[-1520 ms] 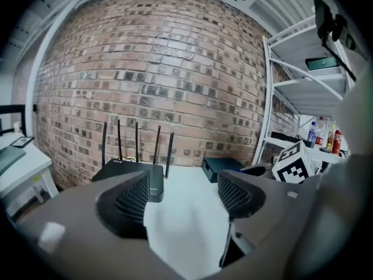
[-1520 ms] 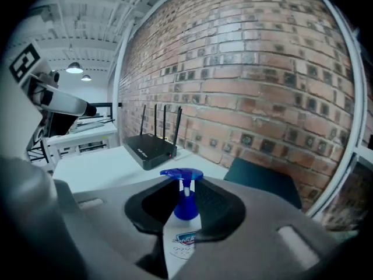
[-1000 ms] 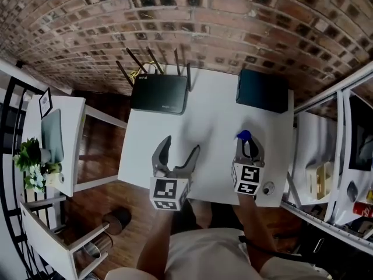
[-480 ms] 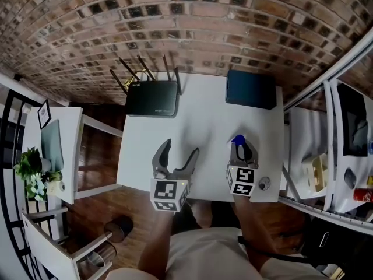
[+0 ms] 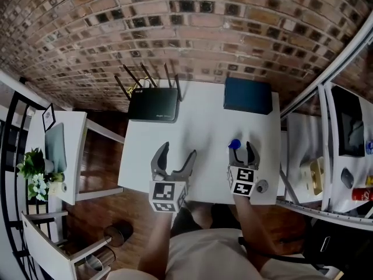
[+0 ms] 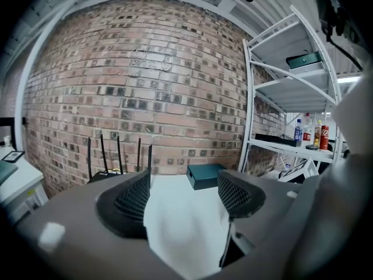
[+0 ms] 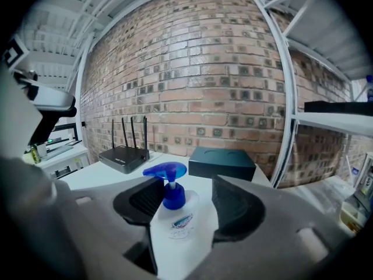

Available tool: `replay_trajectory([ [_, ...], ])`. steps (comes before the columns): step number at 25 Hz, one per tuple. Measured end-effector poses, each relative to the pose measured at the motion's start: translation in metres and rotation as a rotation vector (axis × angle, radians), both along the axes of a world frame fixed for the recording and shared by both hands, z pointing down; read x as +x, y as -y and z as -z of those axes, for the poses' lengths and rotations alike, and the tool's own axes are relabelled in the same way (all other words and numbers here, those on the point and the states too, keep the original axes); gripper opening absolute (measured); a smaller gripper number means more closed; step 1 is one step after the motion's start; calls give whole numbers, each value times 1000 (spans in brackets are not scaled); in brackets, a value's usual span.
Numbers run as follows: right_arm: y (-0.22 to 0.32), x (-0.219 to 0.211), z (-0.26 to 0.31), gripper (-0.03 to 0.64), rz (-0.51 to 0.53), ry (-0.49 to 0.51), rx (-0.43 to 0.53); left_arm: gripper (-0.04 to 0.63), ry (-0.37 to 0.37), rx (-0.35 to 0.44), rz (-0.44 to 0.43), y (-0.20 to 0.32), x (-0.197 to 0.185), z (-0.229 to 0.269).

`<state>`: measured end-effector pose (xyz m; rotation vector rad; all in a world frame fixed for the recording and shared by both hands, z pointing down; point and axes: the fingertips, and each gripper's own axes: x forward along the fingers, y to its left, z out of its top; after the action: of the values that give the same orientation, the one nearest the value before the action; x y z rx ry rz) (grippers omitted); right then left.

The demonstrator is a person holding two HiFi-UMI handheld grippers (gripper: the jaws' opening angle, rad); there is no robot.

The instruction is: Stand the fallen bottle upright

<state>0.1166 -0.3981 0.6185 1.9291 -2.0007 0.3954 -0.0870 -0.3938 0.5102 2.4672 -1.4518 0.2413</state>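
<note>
A clear pump bottle (image 7: 178,214) with a blue pump head (image 5: 235,144) stands upright on the white table (image 5: 204,133), near its right front. My right gripper (image 5: 243,150) (image 7: 185,194) straddles it. Its jaws are opening, with the bottle between them and a gap showing beside the right pad. My left gripper (image 5: 178,151) (image 6: 183,191) hovers over the table's front left. It is open, and only bare table shows between its fingers.
A black router (image 5: 154,104) with several antennas sits at the table's back left, and a dark teal box (image 5: 247,95) at the back right. A small round object (image 5: 261,186) lies at the front right corner. White shelving (image 5: 326,156) stands to the right, a side table with a plant (image 5: 35,168) to the left.
My right gripper's jaws have spread apart around the bottle, which stays upright. Both grippers have shifted slightly on the table.
</note>
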Motion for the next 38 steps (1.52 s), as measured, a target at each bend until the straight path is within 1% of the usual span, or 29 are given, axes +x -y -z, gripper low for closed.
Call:
replay_trajectory([
  [4,-5,4,-1,287,43,-4,-9,373,-2,1,12,-7,5,2],
  [8,-5,13,-2,404,52,-2,-7,373,3,3,33,-15,12,3],
  [10,-6,18,-4,448,58,14,-6,373,6,4,46,-19,15,4],
  [13,-4,21,-6,560,81,41,3,373,16,12,77,-24,17,5],
  [14,-4,21,-7,574,99,51,6,373,21,15,87,-26,17,5],
  [17,-6,15,-11,575,180,79,7,373,39,24,120,-33,17,2],
  [20,-5,7,-10,577,244,106,13,373,36,14,146,-43,22,0],
  [25,-13,3,0,575,274,125,35,373,23,16,180,-61,24,4],
  [28,-28,0,15,575,294,105,68,373,-1,27,185,-76,22,14],
  [31,-44,0,37,572,279,64,120,373,-31,68,174,-86,18,25],
  [33,-59,-2,56,571,258,56,160,373,-41,93,159,-98,14,31],
  [36,-87,-8,87,571,224,54,216,379,-46,120,129,-123,5,41],
  [38,-116,-15,109,571,200,49,252,379,-56,146,114,-148,-3,51],
])
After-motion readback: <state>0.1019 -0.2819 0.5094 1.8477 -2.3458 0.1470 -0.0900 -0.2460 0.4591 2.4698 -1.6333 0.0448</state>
